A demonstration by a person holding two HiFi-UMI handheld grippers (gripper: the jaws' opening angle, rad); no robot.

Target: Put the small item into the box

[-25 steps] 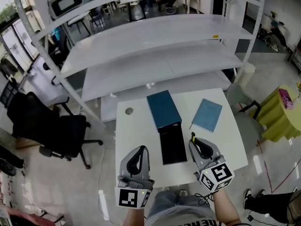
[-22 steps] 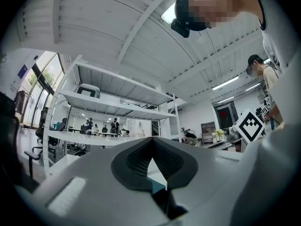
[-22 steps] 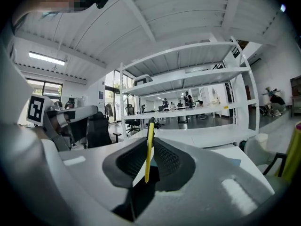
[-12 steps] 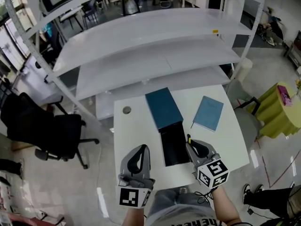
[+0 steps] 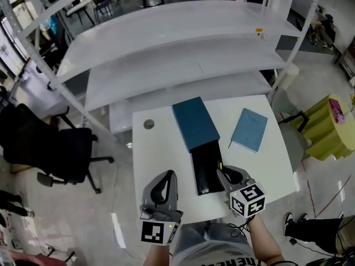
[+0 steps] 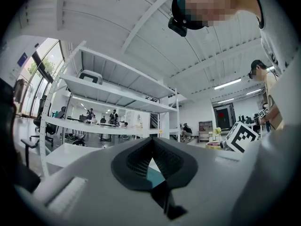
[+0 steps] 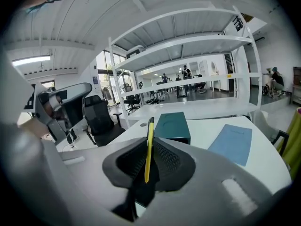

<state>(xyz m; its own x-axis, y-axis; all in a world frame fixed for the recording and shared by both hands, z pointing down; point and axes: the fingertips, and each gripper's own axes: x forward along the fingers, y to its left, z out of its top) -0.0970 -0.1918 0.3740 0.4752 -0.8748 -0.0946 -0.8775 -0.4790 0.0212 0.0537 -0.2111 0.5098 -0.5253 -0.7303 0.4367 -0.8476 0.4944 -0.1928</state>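
Note:
A dark teal box lid lies on the white table, and the open black box base lies just in front of it. My right gripper is shut on a thin yellow pen and hovers at the right edge of the black base. In the right gripper view the pen stands upright between the jaws, its dark tip up, with the teal lid behind it. My left gripper is shut on nothing, low at the table's near left edge.
A light blue notebook lies on the table's right part. A small round grommet sits at the far left. White shelving rises behind the table. A black office chair stands left, a yellow-green table far right.
My right gripper with the pen has moved left and a little forward, from over bare table to the right edge of the black box base. The left gripper has stayed put.

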